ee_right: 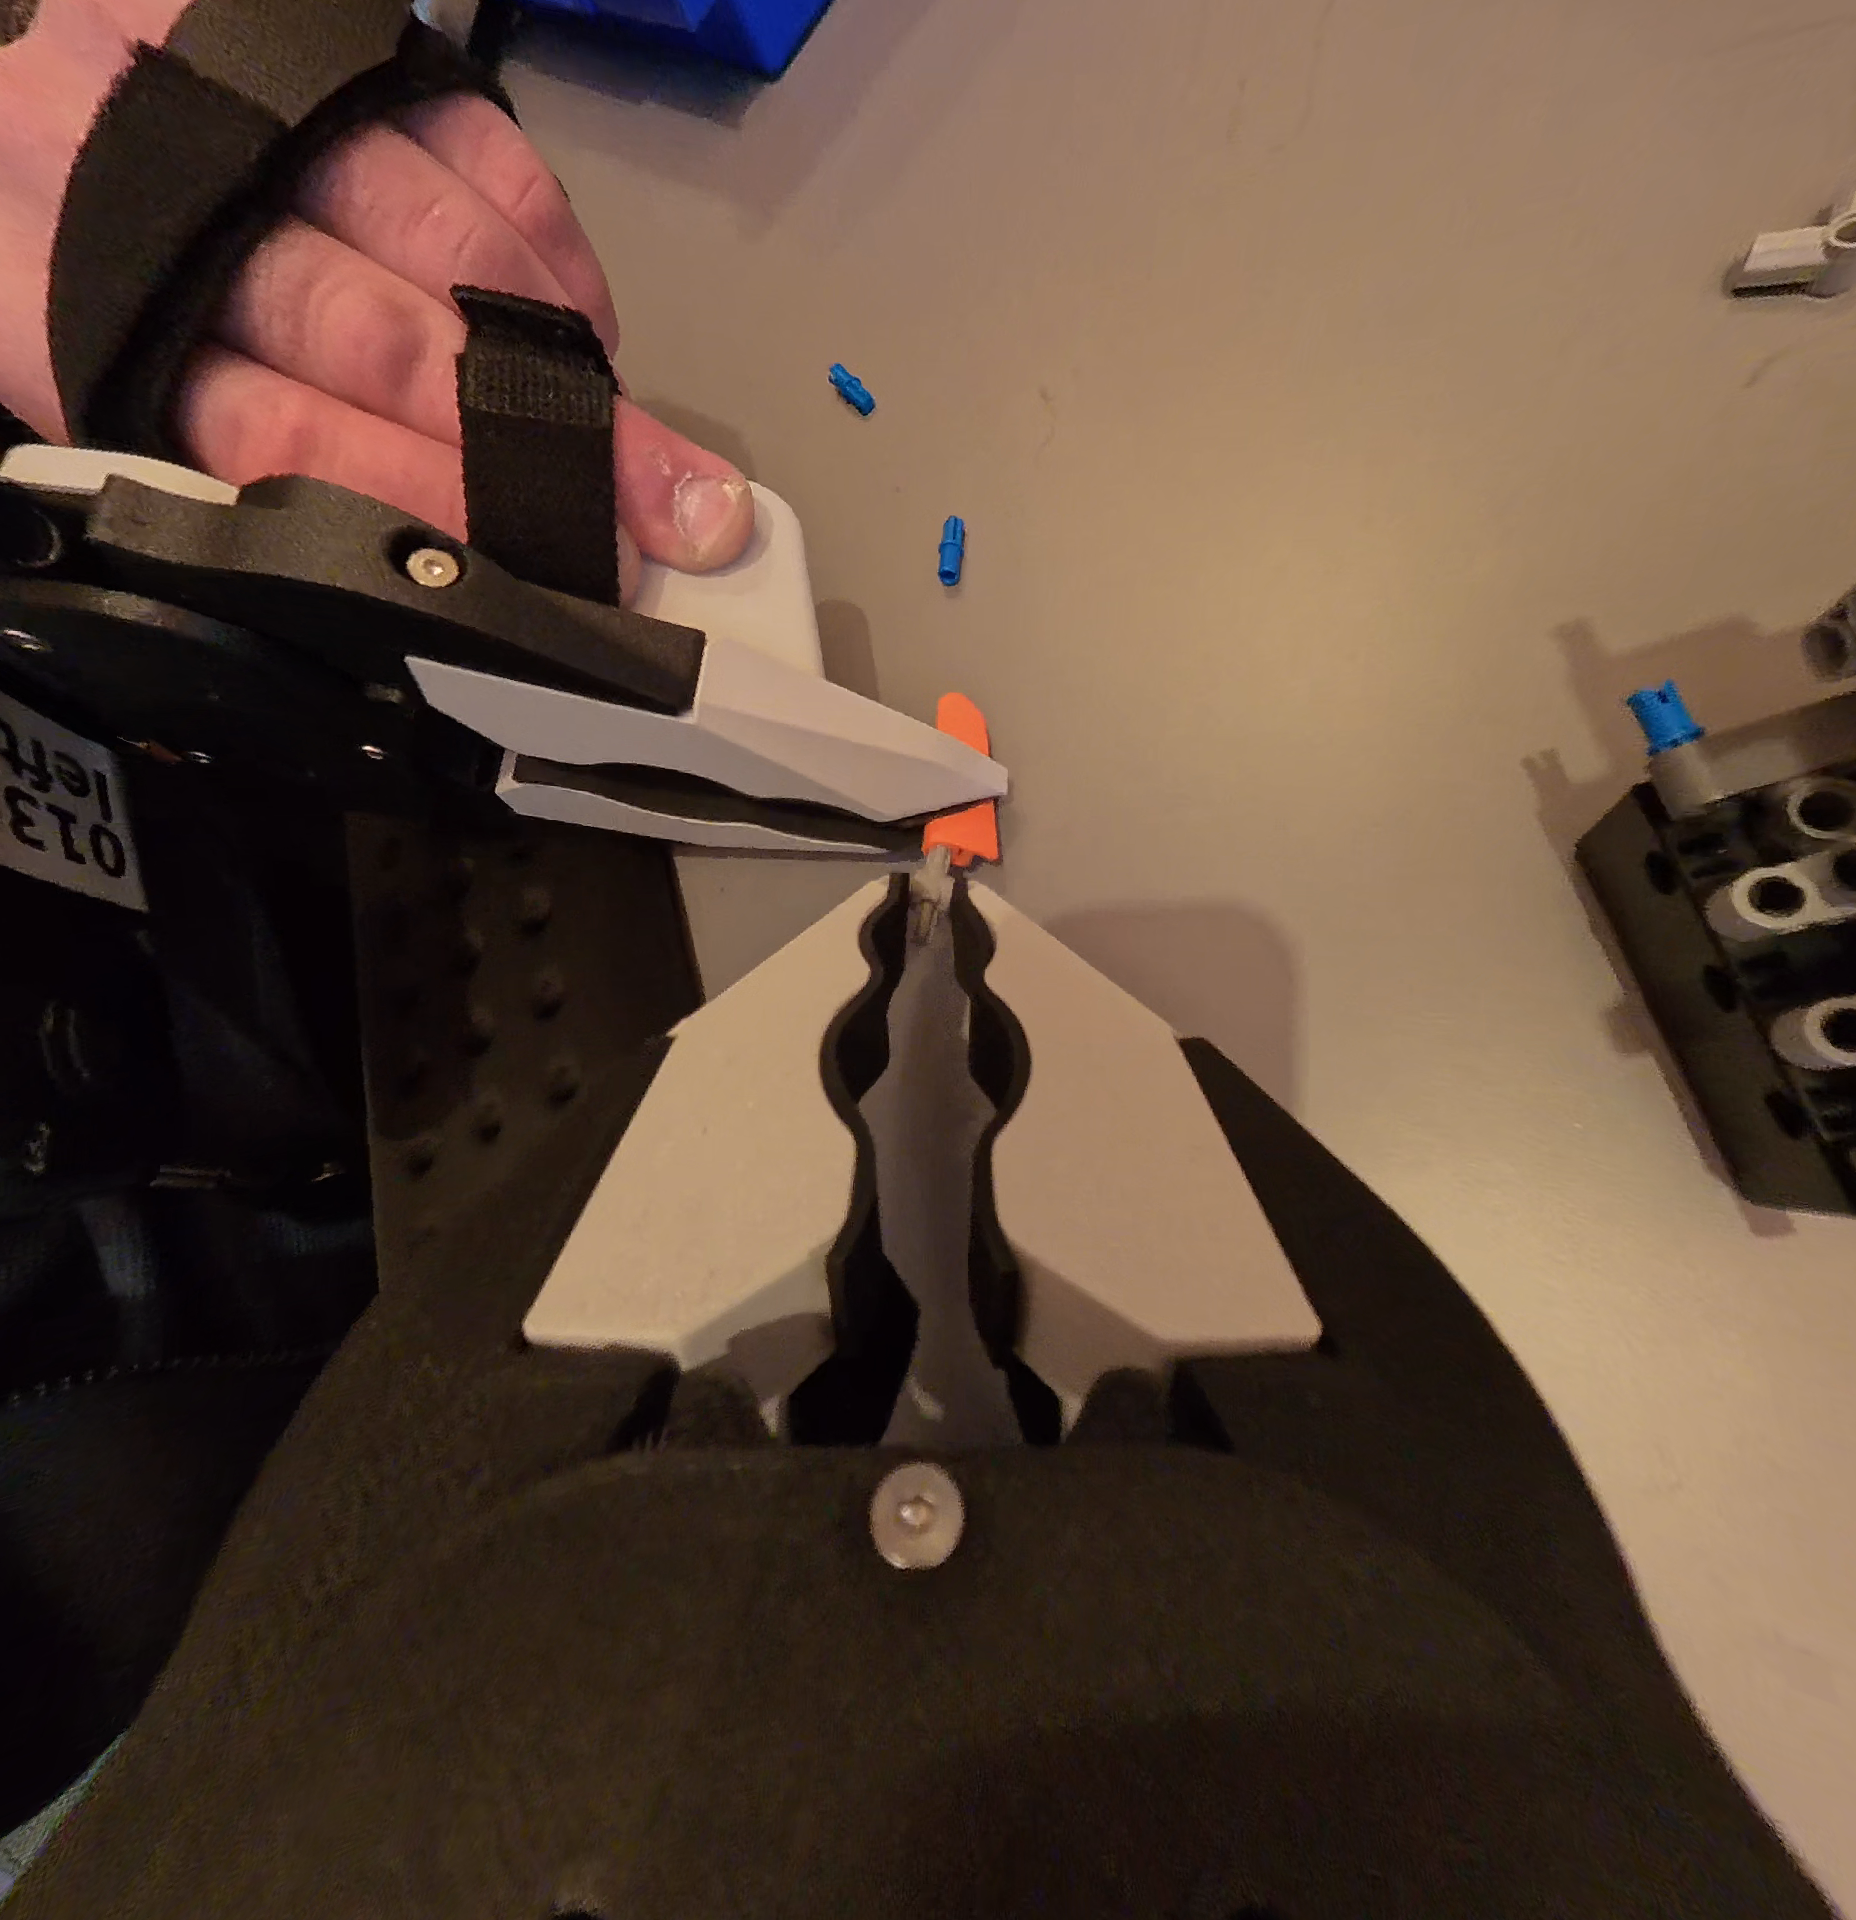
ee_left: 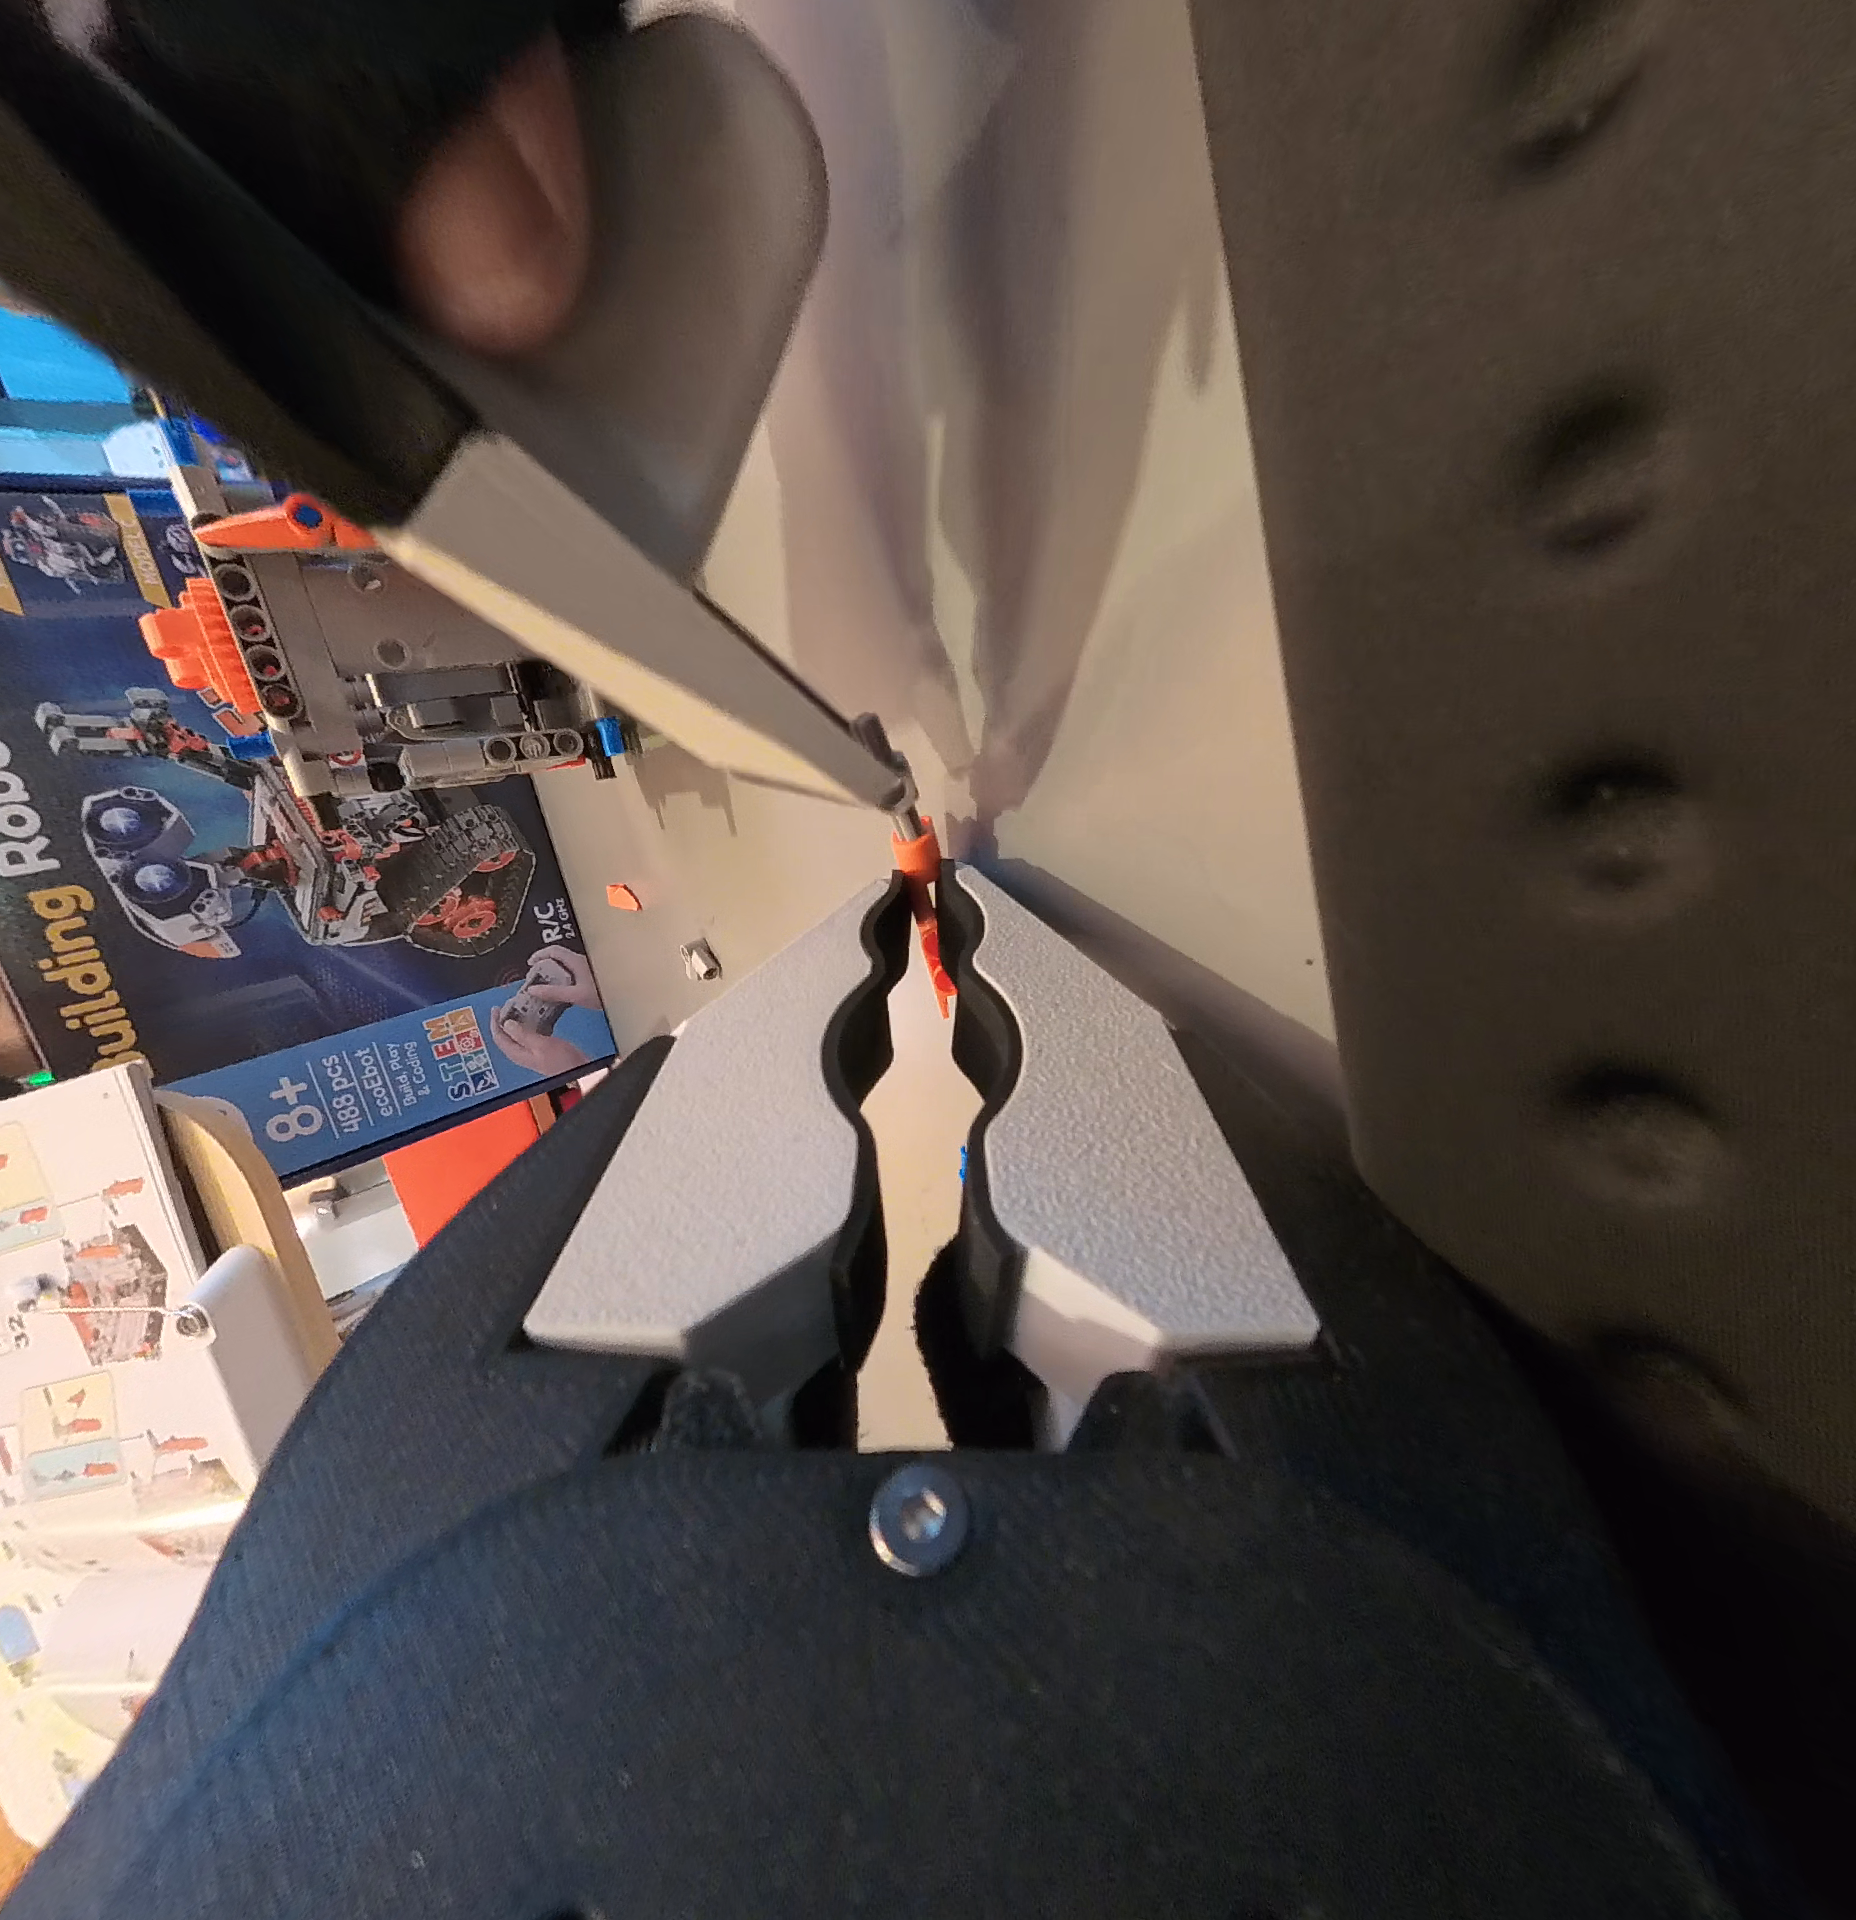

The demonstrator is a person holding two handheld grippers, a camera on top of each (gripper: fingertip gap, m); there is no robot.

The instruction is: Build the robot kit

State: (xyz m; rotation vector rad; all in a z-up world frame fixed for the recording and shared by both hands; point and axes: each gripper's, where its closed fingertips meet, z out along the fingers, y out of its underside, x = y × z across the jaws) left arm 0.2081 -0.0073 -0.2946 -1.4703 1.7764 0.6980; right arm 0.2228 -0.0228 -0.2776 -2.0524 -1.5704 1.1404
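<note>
My left gripper (ee_left: 922,891) is shut on a small orange brick piece (ee_left: 926,935), pinched at its fingertips above the pale table. My right gripper (ee_right: 929,888) is shut on a short grey pin (ee_right: 929,896). The pin's far end meets the orange piece (ee_right: 963,831). In the left wrist view the right gripper (ee_left: 888,774) comes in from the upper left with the grey pin (ee_left: 906,821) touching the top of the orange piece. In the right wrist view the left gripper (ee_right: 981,795) comes in from the left, held by a hand (ee_right: 384,343) in straps.
A partly built grey, black and orange brick model (ee_left: 384,665) stands on the table beside its blue box (ee_left: 280,883) and an instruction booklet (ee_left: 72,1351). Two blue pins (ee_right: 851,390) (ee_right: 950,551), a grey connector (ee_right: 1807,249) and a black-grey block assembly (ee_right: 1776,935) lie nearby. The tips of both grippers are at nearly the same place. From either gripper's tips it is about 15 centimeters to the grey connector (ee_right: 1807,249).
</note>
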